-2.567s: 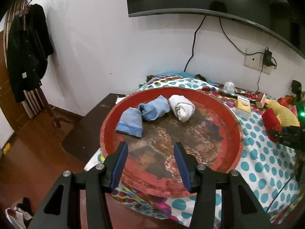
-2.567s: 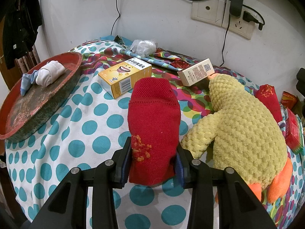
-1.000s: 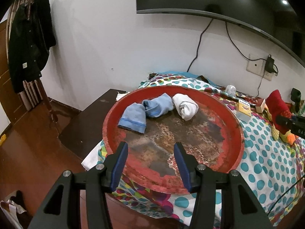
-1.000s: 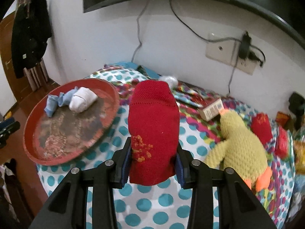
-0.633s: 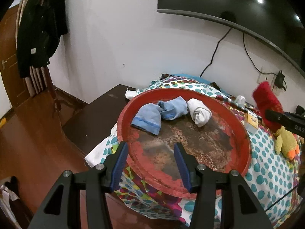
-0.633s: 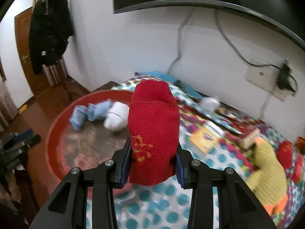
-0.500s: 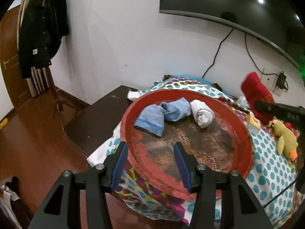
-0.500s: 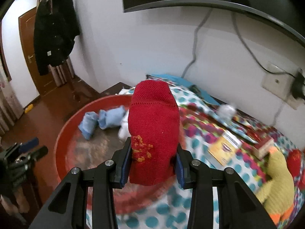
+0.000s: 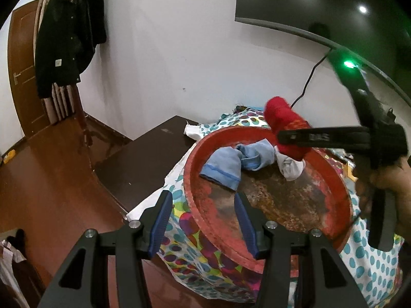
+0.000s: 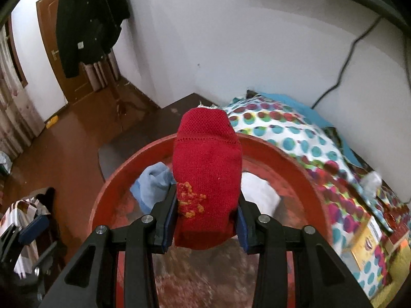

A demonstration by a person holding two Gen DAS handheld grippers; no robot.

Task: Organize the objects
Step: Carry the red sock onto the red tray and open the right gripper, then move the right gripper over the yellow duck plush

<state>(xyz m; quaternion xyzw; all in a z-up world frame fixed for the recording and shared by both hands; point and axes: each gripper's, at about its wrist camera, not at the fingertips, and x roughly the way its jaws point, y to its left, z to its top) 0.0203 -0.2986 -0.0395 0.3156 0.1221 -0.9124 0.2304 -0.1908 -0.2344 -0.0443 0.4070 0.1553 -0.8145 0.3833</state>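
- Progress looks roughly half done, judging from what lies in the round red tray with the worn, rusty floor (image 9: 334, 179): two light blue folded socks (image 9: 223, 164) and one white rolled sock (image 9: 290, 166) rest together at its far side.
- The right gripper (image 10: 205, 220) has its jaws closed on a red knitted sock with an orange embroidered mark (image 10: 208, 169) and holds it above the tray, over the white sock.
- This sock is not yet released, so putting it down beside the others is the step in hand, I think.
- The left gripper (image 9: 203, 218) is empty, its jaws wide apart, just in front of the tray's near rim.
- On the polka-dot cloth (image 10: 290, 133), a yellow carton (image 10: 364, 246) lies outside the tray; whether it must also be sorted I cannot tell.
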